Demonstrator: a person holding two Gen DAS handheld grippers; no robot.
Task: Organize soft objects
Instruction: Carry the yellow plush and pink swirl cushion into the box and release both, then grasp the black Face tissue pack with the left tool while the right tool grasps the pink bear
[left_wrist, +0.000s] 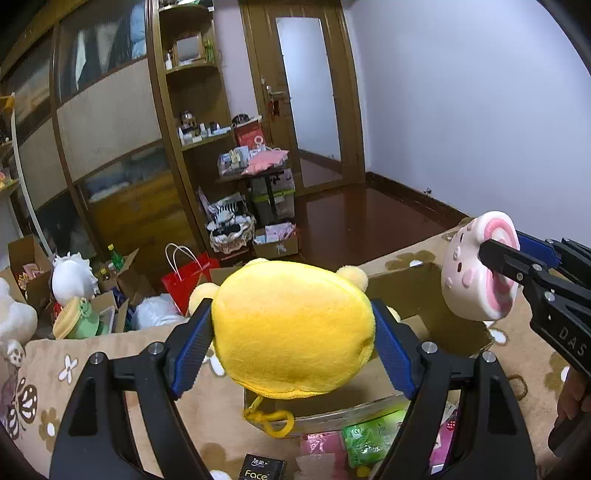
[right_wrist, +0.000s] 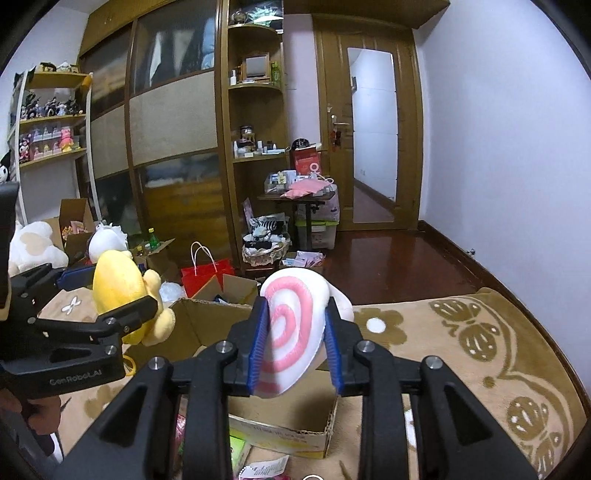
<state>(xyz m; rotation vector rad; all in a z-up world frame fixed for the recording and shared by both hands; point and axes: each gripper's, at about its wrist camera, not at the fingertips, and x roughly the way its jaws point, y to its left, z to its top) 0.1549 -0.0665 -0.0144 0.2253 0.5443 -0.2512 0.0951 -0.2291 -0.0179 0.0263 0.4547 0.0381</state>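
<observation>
My left gripper (left_wrist: 291, 306) is shut on a round yellow plush toy (left_wrist: 295, 332), gripped at both sides, with its yellow clasp hanging below. The toy hangs over an open cardboard box (left_wrist: 406, 291). At the right edge of this view my right gripper (left_wrist: 502, 251) pinches a white plush pig with a pink swirl (left_wrist: 469, 273). In the right wrist view my right gripper (right_wrist: 295, 306) is shut on the swirl plush (right_wrist: 291, 332), above the same box (right_wrist: 207, 321). The left gripper (right_wrist: 118, 288) with the yellow toy (right_wrist: 118, 291) is at the left.
The box rests on a beige flower-patterned blanket (right_wrist: 461, 350). Packets, among them a green one (left_wrist: 369, 439), and a black "Face" box (left_wrist: 262, 469) lie in front of it. Beyond the blanket's edge are a red gift bag (left_wrist: 188, 280), white plush toys (left_wrist: 72, 277) and open cartons.
</observation>
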